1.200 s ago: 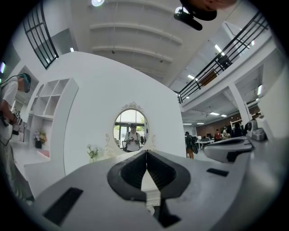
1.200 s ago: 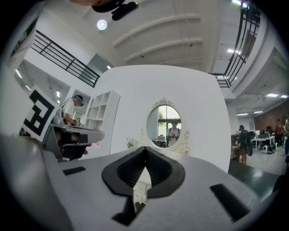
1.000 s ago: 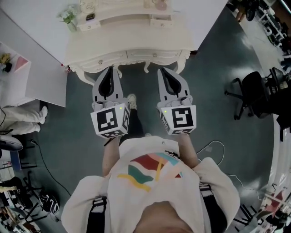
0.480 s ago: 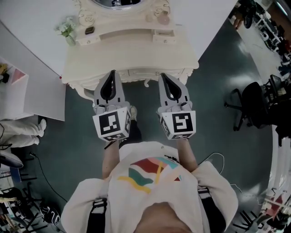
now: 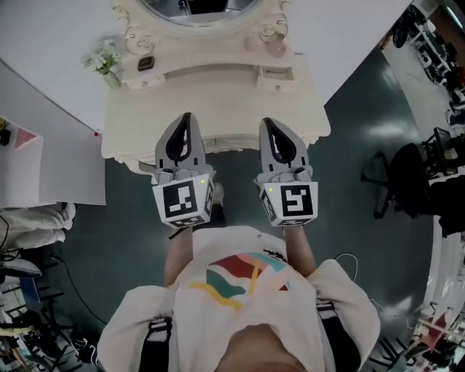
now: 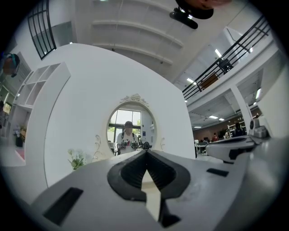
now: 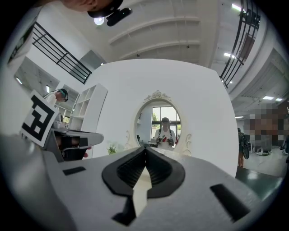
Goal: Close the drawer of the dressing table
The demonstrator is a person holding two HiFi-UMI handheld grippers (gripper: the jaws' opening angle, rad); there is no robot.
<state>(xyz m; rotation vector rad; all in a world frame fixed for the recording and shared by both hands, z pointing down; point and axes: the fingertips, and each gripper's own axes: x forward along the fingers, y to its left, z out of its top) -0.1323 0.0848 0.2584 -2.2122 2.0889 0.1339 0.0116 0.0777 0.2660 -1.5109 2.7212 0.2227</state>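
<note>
The cream dressing table (image 5: 218, 102) stands against a white wall, its round mirror (image 5: 200, 9) at the top of the head view. My left gripper (image 5: 187, 116) and right gripper (image 5: 267, 122) are held side by side, both shut and empty. Their tips overlap the table's front edge. The front drawers are hidden below that edge and behind the grippers. In the left gripper view the left gripper (image 6: 146, 152) points at the mirror (image 6: 132, 128). The right gripper view shows the right gripper (image 7: 145, 149) aimed at the mirror (image 7: 163, 124) too.
A small vase of flowers (image 5: 104, 58), a dark little item (image 5: 145, 63) and a glass jar (image 5: 275, 47) stand on the table's raised shelf. A white panel (image 5: 43, 160) lies at the left, a black office chair (image 5: 407, 174) at the right, a cable (image 5: 349, 258) on the floor.
Both grippers have moved forward together toward the dressing table. The drawer fronts that showed a second ago are now out of sight under the table's edge.
</note>
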